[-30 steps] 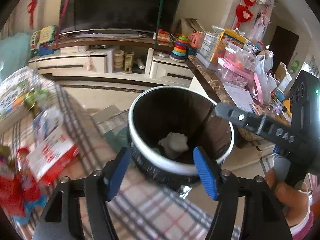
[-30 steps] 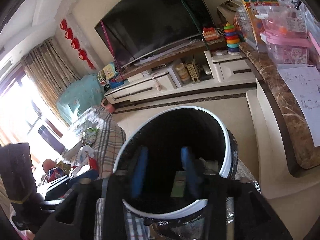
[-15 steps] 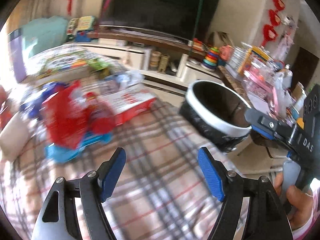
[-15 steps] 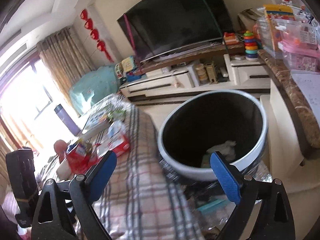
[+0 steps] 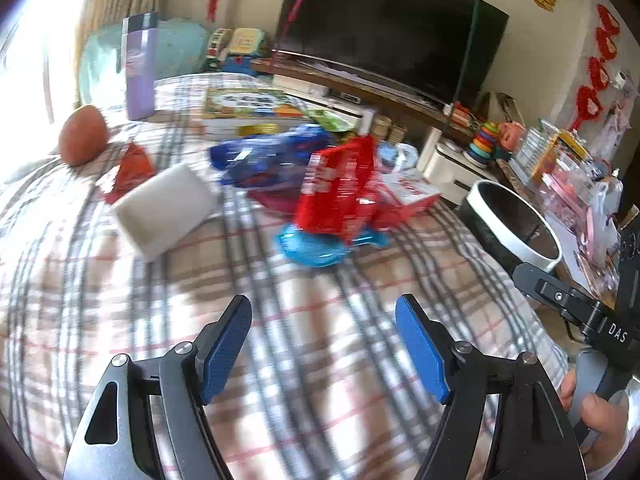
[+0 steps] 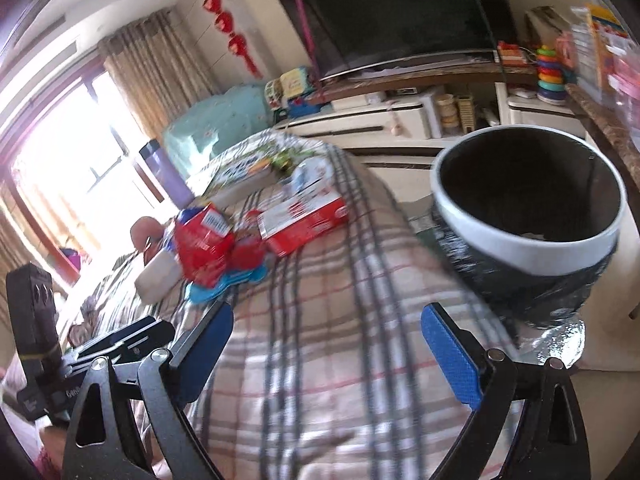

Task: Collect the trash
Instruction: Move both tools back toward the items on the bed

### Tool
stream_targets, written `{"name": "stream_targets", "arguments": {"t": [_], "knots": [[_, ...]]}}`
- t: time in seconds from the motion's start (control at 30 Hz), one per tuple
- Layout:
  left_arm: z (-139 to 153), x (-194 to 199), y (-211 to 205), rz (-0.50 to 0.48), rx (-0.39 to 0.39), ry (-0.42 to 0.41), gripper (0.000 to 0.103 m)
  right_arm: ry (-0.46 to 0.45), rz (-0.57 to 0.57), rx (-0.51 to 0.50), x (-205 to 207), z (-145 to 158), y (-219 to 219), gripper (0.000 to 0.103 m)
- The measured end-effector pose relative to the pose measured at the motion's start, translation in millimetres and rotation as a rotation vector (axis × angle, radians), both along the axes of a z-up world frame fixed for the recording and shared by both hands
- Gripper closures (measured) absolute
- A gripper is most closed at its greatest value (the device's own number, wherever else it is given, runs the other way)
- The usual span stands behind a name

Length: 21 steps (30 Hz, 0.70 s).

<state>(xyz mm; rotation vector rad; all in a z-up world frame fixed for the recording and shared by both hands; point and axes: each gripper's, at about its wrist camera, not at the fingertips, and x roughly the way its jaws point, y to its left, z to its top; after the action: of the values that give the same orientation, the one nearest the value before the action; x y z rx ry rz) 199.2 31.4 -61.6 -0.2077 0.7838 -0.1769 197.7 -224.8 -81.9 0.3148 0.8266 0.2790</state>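
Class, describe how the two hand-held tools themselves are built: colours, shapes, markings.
Both the left tool and the right tool have black, triangular-cutout arms, silver rivets and flat blue textured pads. The right tool's black body shows white "DAS" lettering.

Home living room; television (image 5: 384, 28), toys (image 5: 484, 142)

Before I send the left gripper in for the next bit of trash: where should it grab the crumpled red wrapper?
Probably the raised, crumpled upper edge of the red wrapper, approached from above on the near side. It stands up off the blue piece beneath, giving the open, empty left gripper a thin fold to pinch without catching that or the plaid cloth.
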Motion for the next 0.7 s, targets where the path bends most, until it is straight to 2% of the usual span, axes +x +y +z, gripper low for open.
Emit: {"name": "stream_targets", "arguments": {"t": [0.27,0.53,0.63,0.7], "knots": [[3.0,-26.7,30.0,0.065,0.018,-0.001,0.029,-0.016,0.076,-0.028,-3.6,-0.3,43.9,0.007],[10.2,-17.9,50.7,0.057,0.064,0.017,0.029,-0.023,0.148,-0.031,3.0,0.0,79.6,0.007],[13.7,-7.0,55.1,0.041,0.094,0.020,0.022,-0.029,0.165,-0.035,8.3,0.0,89.7,0.007],[15.5,4.0,60.3,0.038,0.126,0.013,0.022,-0.033,0.170,-0.033,13.3,-0.4,94.5,0.007]]}}
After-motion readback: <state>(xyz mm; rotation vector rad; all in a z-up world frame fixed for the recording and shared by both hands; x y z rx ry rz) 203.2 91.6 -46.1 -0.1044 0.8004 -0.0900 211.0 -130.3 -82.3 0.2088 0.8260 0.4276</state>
